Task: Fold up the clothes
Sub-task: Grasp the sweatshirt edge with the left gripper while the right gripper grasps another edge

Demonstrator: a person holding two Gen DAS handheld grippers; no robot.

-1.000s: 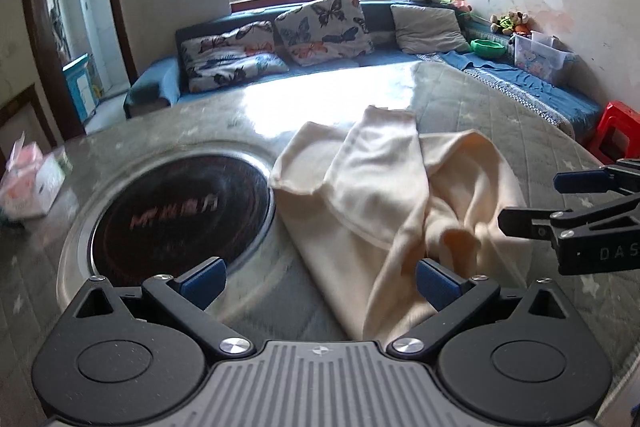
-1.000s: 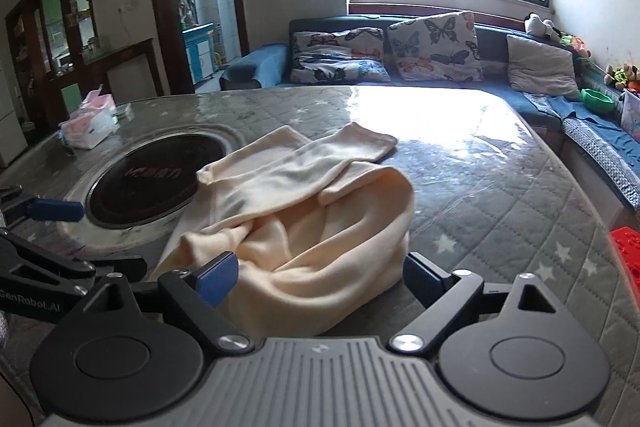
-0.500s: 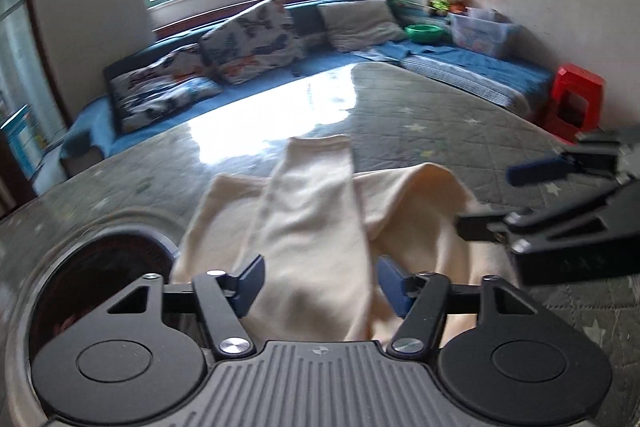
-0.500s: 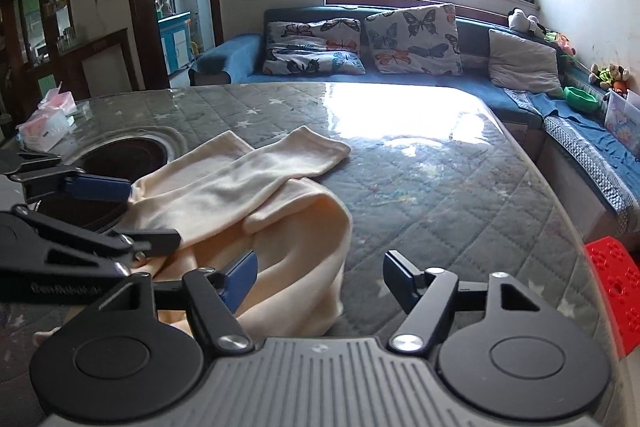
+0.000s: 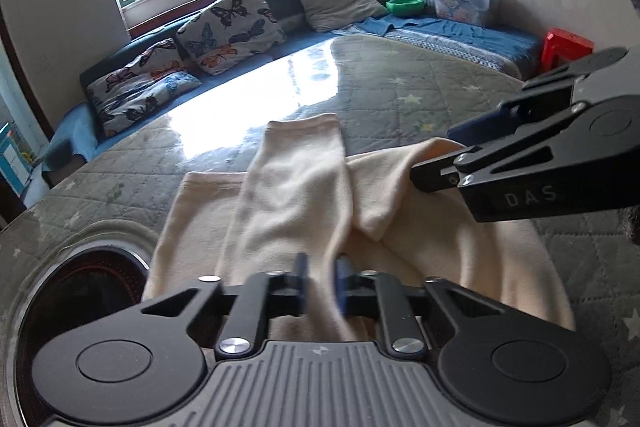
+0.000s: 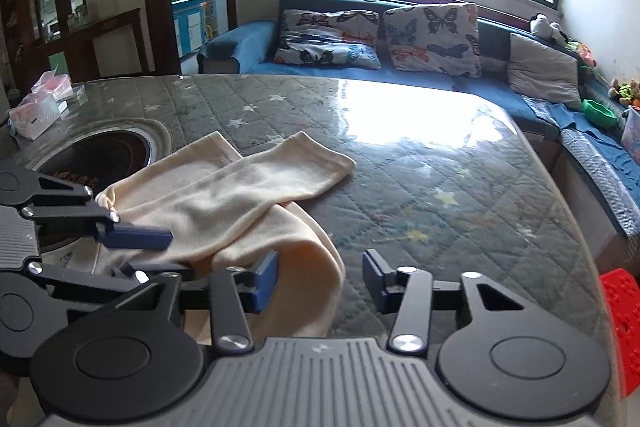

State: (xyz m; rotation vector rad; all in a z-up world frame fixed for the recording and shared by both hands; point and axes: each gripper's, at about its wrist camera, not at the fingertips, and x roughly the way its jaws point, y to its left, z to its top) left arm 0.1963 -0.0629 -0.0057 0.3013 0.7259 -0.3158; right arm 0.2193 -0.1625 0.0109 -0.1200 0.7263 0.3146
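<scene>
A cream garment (image 5: 296,187) lies crumpled on the grey quilted table (image 5: 400,95), one long tube-like part stretching toward the far side. My left gripper (image 5: 321,281) is shut on a fold at the garment's near edge, with cloth pinched between the blue pads. In the right wrist view the same garment (image 6: 240,195) fills the left half, and the left gripper (image 6: 168,253) reaches in from the left. My right gripper (image 6: 320,279) is open, and the garment's near right fold lies between its fingers. From the left wrist view the right gripper (image 5: 434,157) hovers over the garment's right side.
A round dark hob (image 6: 100,155) is set into the table left of the garment. A tissue pack (image 6: 34,115) sits at the far left edge. A blue sofa with butterfly cushions (image 6: 432,39) runs behind the table. A red stool (image 6: 624,315) stands beyond the right edge.
My left gripper went from wide open to shut on the garment's near fold. My right gripper dropped in over the garment's right edge and stayed open.
</scene>
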